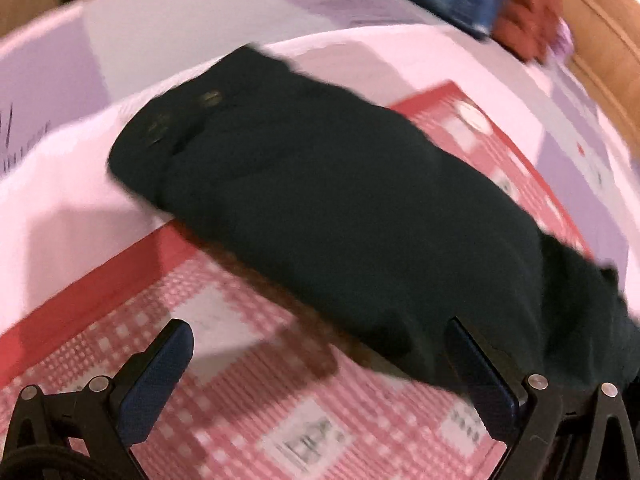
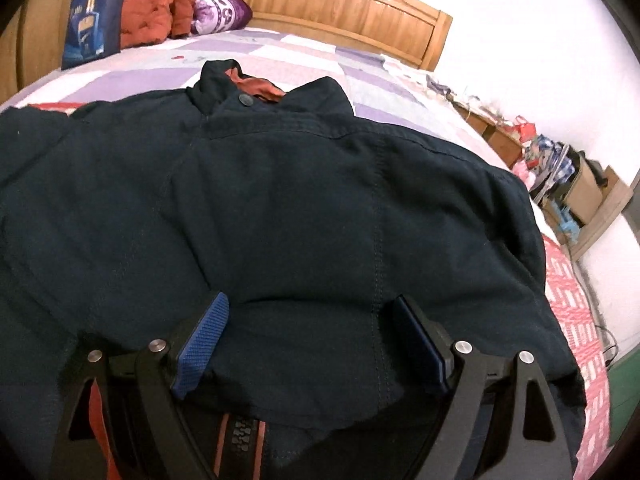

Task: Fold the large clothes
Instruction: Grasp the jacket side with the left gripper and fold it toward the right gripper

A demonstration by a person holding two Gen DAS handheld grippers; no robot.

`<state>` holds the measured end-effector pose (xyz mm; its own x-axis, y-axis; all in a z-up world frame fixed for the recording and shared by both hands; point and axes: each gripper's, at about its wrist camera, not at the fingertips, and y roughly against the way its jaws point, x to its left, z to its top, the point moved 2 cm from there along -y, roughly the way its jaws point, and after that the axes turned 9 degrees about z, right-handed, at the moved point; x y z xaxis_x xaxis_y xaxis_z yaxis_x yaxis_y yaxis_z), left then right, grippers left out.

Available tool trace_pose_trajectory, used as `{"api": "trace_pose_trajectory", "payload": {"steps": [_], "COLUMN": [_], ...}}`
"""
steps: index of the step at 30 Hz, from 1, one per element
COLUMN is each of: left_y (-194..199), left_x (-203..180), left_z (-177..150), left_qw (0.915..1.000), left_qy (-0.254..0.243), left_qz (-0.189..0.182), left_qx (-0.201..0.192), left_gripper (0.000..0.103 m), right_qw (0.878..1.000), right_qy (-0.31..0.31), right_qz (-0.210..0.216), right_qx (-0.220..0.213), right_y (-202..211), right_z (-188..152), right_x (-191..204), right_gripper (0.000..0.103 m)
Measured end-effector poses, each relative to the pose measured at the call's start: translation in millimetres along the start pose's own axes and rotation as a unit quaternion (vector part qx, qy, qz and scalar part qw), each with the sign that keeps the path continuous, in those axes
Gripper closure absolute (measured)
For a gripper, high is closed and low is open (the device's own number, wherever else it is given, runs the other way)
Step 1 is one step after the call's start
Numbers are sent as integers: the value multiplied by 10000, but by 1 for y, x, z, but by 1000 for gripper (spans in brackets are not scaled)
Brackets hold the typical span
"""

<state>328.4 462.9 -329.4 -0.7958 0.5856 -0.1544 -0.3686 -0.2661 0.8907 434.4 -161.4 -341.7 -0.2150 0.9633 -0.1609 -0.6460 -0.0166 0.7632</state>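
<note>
Navy jacket [image 2: 300,200] lies spread on the bed [image 2: 280,56], one sleeve [image 1: 320,208] out sideways; folding looks barely begun. Left gripper [image 1: 320,380] and right gripper [image 2: 308,340] both gape, grasping nothing.

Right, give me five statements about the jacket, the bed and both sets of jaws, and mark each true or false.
1. The dark jacket lies on the bed. True.
2. The right gripper is clamped on the collar. False: its jaws are open over the jacket's body.
3. The left gripper is open. True.
4. The jacket's lining is green. False: orange shows at the collar.
5. A blue bag stands near the wooden headboard. True.
</note>
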Motion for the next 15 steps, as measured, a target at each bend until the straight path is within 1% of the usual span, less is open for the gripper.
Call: {"api": "trace_pose_trajectory", "payload": {"steps": [3,6,8,10,11,12,14,15], "left_y": [-16,-32,-39,-45,-47,-47,-48,-49], "left_x": [13,13,8,6,4,1,-4,-6], "left_z": [9,16,23,33,37,43,53,56], "left_qw": [9990,9978,9980,9976,9974,9970,9969,9967], "left_qy": [378,517,520,640,685,714,667,628], "left_qz": [-183,-297,-246,-149,-151,-272,-409,-494], "left_qx": [147,282,248,203,192,124,94,116], "left_gripper": [0,0,0,1,2,6,32,58], "right_qw": [10000,10000,10000,10000,10000,10000,10000,10000], "right_qy": [-19,-28,-11,1,2,1,2,4], "right_qz": [18,30,9,-11,-9,-5,-9,-12], "right_qx": [-6,-4,-4,-8,-9,-9,-10,-10], "right_y": [-2,-3,-3,-3,-3,-3,-3,-3], "right_z": [1,0,0,-1,-1,-2,-1,-1], "right_x": [-3,-3,-3,-3,-3,-3,-3,-3], "right_gripper": [16,16,16,16,16,16,16,16]}}
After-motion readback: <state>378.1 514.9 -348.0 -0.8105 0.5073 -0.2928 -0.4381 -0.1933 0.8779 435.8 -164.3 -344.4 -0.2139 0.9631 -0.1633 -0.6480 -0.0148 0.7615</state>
